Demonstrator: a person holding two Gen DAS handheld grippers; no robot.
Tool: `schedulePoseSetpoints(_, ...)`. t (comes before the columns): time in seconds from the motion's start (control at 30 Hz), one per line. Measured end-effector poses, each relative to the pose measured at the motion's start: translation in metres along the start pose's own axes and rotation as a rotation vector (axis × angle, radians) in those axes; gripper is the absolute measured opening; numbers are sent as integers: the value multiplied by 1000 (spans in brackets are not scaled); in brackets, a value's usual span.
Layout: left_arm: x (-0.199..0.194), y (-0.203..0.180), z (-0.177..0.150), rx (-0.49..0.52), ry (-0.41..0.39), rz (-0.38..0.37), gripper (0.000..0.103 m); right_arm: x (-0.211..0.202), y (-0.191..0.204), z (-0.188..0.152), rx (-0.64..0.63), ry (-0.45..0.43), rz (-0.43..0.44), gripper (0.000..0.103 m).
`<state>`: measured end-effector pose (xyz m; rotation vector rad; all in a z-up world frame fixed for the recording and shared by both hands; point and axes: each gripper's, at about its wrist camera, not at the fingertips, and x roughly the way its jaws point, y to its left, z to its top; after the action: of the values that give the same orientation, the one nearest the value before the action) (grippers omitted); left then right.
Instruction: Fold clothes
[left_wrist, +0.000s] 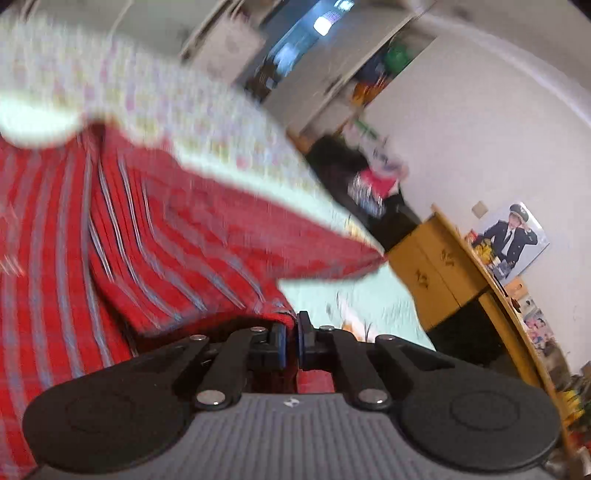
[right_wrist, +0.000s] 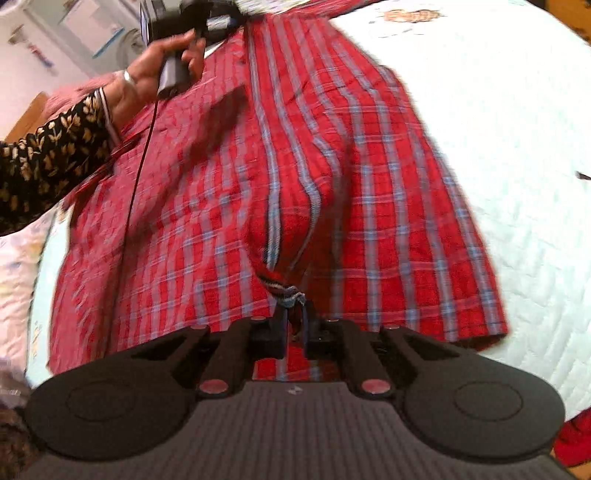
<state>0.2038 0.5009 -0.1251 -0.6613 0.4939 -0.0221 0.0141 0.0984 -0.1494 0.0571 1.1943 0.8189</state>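
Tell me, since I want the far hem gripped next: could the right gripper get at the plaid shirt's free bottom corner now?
Probably not yet: the right gripper is shut on a bunched fold of the red plaid shirt.

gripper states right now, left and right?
Left gripper: closed, jaws pinching an edge of the red plaid garment.
Right gripper: closed, jaws clamped on a bunched fold of the same garment.
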Motion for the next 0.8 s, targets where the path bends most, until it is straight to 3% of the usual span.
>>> schedulePoseSetpoints(0.07,-15,12,3,-8,-13,66,5,3,7,-3,-26,23,19,8)
schedulePoseSetpoints(0.13,-26,27,-1,13,-7,166,5,12,10,-8,-51,58,2,8)
schedulePoseSetpoints(0.23,-31,49,-16,23,35,257,5,24,4,-14,-40,115,-46,8)
schedulePoseSetpoints(0.33,-27,64,-34,23,106,244,5,25,-5,-20,10,152,-54,10)
schedulePoseSetpoints(0.37,-24,66,-40,27,127,232,5,21,-8,-22,40,140,-51,12)
schedulePoseSetpoints(0.5,-11,65,-55,79,164,226,6,-10,-35,-37,272,17,-26,49)
schedulePoseSetpoints(0.6,-11,62,-53,95,150,260,10,-29,-60,-51,478,-88,-62,51)
schedulePoseSetpoints(0.67,-13,64,-52,76,151,275,23,-37,-76,-60,604,-156,-87,51)
schedulePoseSetpoints(0.73,-23,65,-56,67,164,305,35,-41,-86,-68,697,-221,-69,51)
schedulePoseSetpoints(0.8,-36,67,-61,51,179,326,35,-41,-91,-74,762,-270,-39,51)
